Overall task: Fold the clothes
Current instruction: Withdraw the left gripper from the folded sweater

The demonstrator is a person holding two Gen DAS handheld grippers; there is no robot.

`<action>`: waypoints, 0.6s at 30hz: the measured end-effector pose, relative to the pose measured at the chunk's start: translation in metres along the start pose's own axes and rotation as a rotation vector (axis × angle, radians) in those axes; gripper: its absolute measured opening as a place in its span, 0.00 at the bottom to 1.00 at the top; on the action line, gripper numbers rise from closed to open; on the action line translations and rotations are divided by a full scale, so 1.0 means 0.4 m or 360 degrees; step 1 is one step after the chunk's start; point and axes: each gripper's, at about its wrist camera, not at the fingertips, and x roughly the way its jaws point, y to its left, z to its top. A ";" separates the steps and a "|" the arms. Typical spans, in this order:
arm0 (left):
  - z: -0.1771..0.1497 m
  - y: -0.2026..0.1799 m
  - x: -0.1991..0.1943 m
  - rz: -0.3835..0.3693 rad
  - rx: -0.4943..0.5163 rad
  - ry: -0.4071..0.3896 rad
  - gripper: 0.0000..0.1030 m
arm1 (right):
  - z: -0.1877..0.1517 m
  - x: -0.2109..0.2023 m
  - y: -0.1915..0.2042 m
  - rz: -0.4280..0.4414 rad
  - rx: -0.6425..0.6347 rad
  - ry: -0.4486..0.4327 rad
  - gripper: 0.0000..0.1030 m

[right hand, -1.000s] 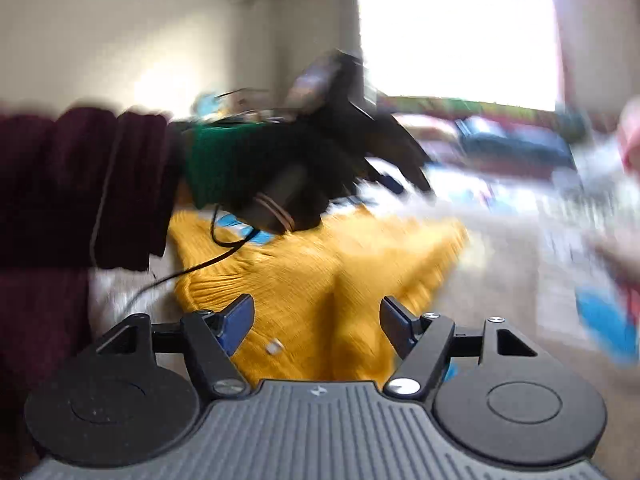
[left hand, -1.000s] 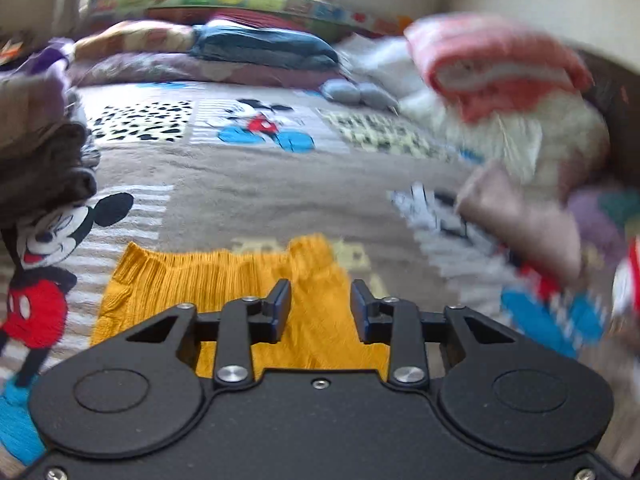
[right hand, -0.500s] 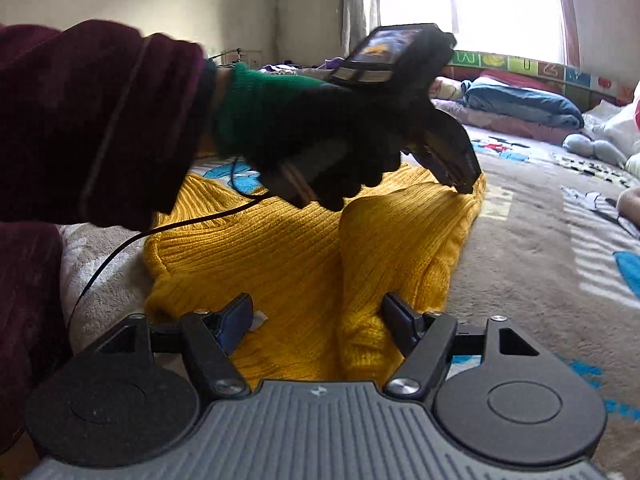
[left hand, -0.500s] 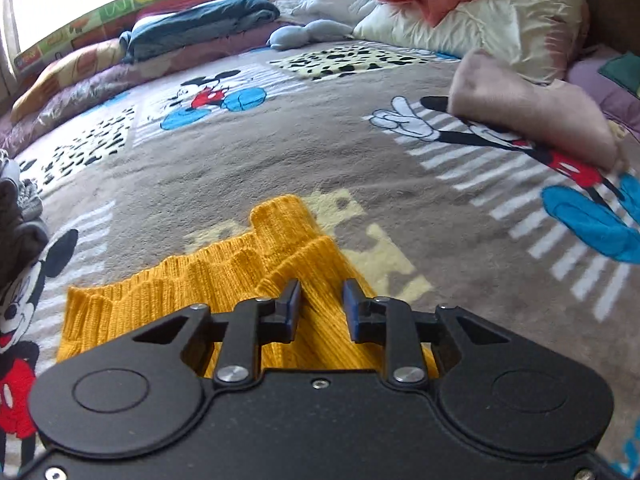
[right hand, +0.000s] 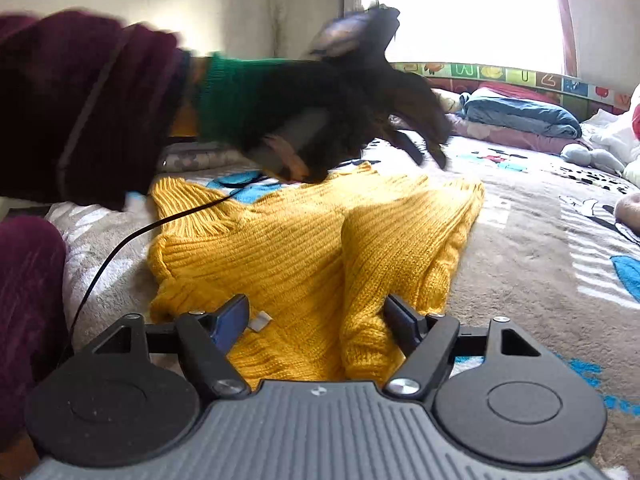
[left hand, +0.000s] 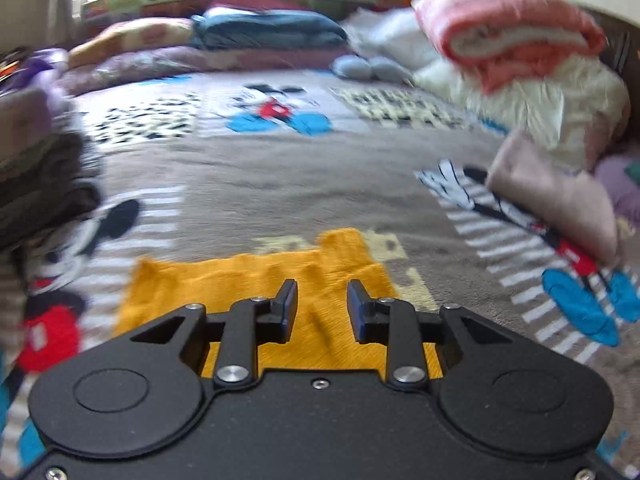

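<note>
So the yellow knit sweater (right hand: 304, 256) was lying on the cartoon-print blanket (left hand: 280, 184) right under and ahead of both tools, already doubled over into a rough strip with one thick fold running forward from the right gripper (right hand: 316, 316), so I'd call it maybe halfway folded. Both were holding nothing: the right gripper's jaws were spread wide just above the near edge of the knit, and the left gripper (left hand: 322, 306) hovered over the far end with a clear gap between its fingers. Looked like the final fold into a compact bundle was left, plus moving it over to the folded stuff (left hand: 36, 160) off to the left gripper's left.
</note>
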 end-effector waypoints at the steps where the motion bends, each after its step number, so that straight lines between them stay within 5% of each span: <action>1: -0.010 0.020 -0.035 0.0013 -0.0020 -0.0023 0.26 | 0.002 -0.007 0.001 -0.0003 0.0010 -0.0014 0.72; 7: -0.108 0.149 -0.231 0.0097 -0.0229 -0.0123 0.26 | 0.004 -0.059 0.006 -0.0045 0.0106 -0.0052 0.72; 12: -0.232 0.270 -0.366 0.0156 -0.0584 -0.0202 0.27 | 0.001 -0.102 -0.040 -0.0122 0.0365 -0.0084 0.72; 18: -0.386 0.411 -0.484 0.0268 -0.1053 -0.0257 0.38 | 0.001 -0.126 -0.036 -0.0180 0.0405 -0.0076 0.71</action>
